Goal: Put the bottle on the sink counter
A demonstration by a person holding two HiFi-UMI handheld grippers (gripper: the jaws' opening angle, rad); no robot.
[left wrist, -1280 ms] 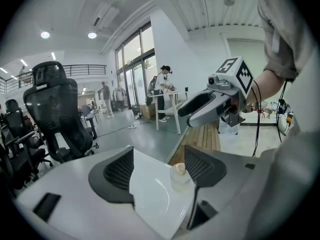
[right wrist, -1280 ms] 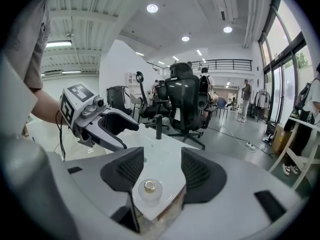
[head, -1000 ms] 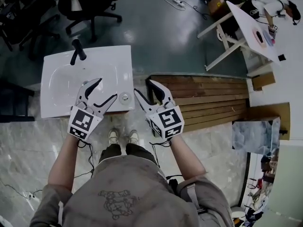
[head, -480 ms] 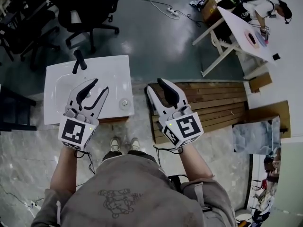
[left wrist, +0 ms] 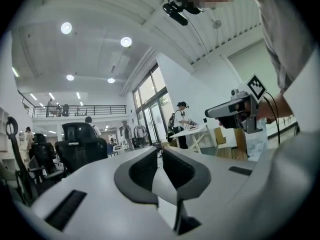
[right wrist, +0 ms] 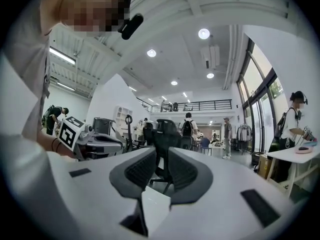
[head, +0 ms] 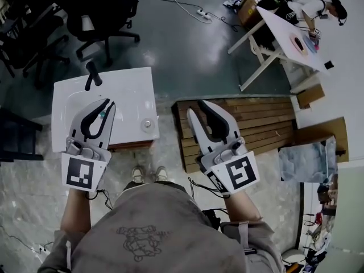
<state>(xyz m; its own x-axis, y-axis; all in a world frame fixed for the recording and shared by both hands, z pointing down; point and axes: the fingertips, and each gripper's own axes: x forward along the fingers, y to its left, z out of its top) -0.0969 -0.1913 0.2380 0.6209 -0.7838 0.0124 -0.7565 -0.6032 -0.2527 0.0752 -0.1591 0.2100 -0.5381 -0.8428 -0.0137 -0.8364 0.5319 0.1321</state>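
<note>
No bottle shows in any view. A white sink counter (head: 136, 90) with a black faucet (head: 91, 73) lies below me at the left in the head view. My left gripper (head: 108, 104) hangs above its basin. The jaws are closing, the tips all but meeting, and nothing is between them (left wrist: 160, 156). My right gripper (head: 198, 108) is held over the wooden decking to the right of the sink. Its jaws are closing too, with a clear gap and nothing in it (right wrist: 161, 166). Both gripper views look out level across the hall, not at the counter.
Slatted wooden decking (head: 256, 118) lies to the right of the sink. A black office chair (head: 102, 16) stands beyond the sink. A white table (head: 296, 38) with cluttered items stands at the far right. My shoes (head: 147, 174) are on pale marble flooring. People stand far off in the hall.
Both grippers' jaws have narrowed from wide open. The left gripper has moved left over the basin, and the right one has moved right over the decking.
</note>
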